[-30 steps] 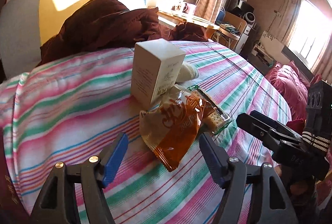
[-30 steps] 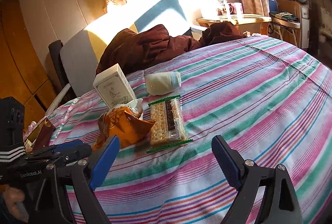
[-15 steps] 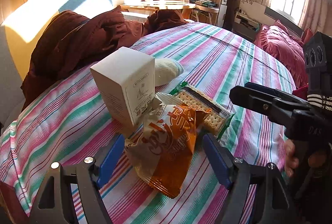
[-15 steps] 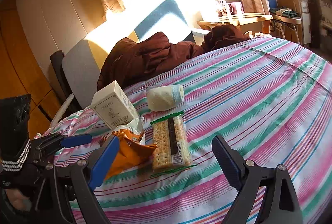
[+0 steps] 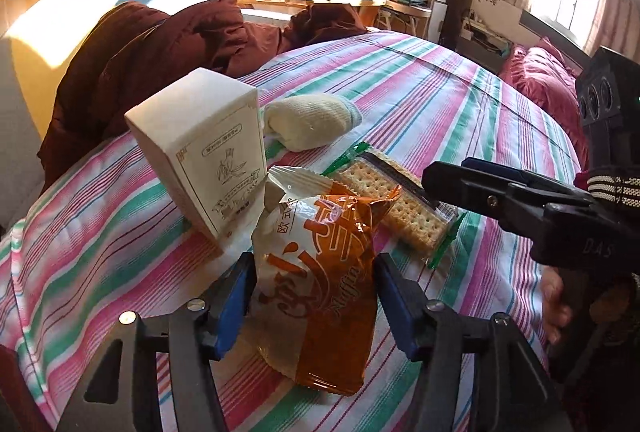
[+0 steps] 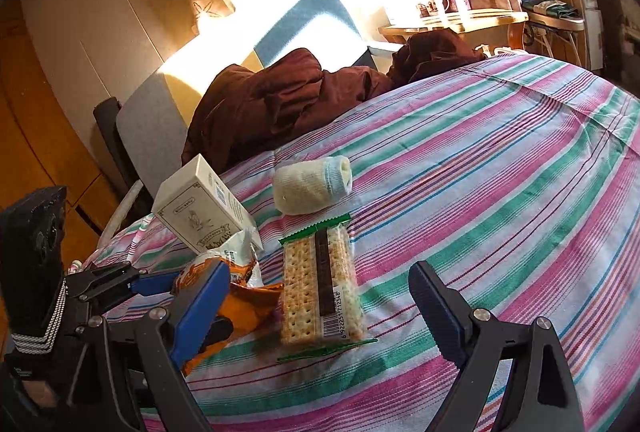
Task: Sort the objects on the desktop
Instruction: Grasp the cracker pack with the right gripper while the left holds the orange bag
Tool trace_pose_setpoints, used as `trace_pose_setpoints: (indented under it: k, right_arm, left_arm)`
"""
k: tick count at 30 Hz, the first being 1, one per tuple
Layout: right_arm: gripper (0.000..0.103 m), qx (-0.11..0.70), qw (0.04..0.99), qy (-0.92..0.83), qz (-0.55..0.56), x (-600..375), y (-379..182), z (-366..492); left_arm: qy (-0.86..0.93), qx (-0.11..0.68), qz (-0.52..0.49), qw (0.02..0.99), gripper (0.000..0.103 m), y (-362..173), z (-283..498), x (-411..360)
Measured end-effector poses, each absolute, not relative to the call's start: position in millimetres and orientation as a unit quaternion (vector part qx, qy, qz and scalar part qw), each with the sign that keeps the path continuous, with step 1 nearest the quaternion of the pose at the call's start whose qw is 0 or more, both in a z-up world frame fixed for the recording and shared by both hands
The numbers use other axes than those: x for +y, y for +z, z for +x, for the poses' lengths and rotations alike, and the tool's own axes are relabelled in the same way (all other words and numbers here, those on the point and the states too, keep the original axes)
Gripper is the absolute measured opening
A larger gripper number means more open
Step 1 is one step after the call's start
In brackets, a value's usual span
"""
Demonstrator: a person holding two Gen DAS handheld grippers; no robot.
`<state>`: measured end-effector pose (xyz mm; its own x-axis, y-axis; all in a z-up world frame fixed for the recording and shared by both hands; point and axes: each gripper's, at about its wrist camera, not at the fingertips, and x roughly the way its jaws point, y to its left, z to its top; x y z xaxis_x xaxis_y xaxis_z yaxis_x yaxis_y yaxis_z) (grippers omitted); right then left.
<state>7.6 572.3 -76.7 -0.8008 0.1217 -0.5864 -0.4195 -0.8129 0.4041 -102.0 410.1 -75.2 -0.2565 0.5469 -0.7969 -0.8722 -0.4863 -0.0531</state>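
An orange and white muffin bag (image 5: pixel 320 272) lies on the striped cloth (image 6: pixel 480 191), in front of an upright white box (image 5: pixel 208 151). My left gripper (image 5: pixel 312 296) straddles the bag; its jaws are closing and both blue pads touch the bag's sides. A clear cracker pack (image 6: pixel 320 292) with green ends lies to the right of the bag. My right gripper (image 6: pixel 318 268) hovers open over the pack, its fingers well apart from it. A rolled cream sock (image 6: pixel 312 183) lies behind the pack. In the right wrist view the muffin bag (image 6: pixel 244 296) is partly hidden behind the blue left finger.
A maroon coat (image 5: pixel 160 47) is heaped at the far edge of the cloth, against a chair back. A wooden side table (image 6: pixel 452 15) with mugs stands behind it by the window. A pink cushion (image 5: pixel 540 71) lies off to the right.
My left gripper came forward and down until the muffin bag lay between its fingers, then its jaws narrowed onto the bag. The right gripper drifted closer over the cracker pack, still wide.
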Motion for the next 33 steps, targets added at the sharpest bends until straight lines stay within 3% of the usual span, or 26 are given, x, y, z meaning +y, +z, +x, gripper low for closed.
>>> trace_pose_setpoints:
  k: [4,12,16,19,22,33]
  right_arm:
    - [0.091,0.264,0.146,0.909,-0.288,571,-79,5]
    - [0.089,0.18,0.146,0.9,-0.368,551,-85,-31]
    - [0.079,0.157,0.162,0.887,-0.403,550,-94,-42]
    - [0.061,0.137,0.162,0.888,-0.407,543,-93,-42]
    - [0.051,0.124,0.16,0.888,-0.414,534,-92,-41]
    - [0.051,0.1,0.12,0.893,-0.423,473,-90,-6]
  left_arm:
    - [0.782,0.177,-0.405,0.439,0.061,-72,-92,383]
    - [0.789,0.149,-0.424,0.419,0.06,-67,-61,318]
    - [0.795,0.128,-0.435,0.404,0.06,-65,-52,289]
    - [0.802,0.121,-0.435,0.391,0.06,-65,-47,274]
    - [0.808,0.115,-0.43,0.386,0.06,-65,-44,268]
    - [0.833,0.097,-0.381,0.388,0.063,-72,-38,271]
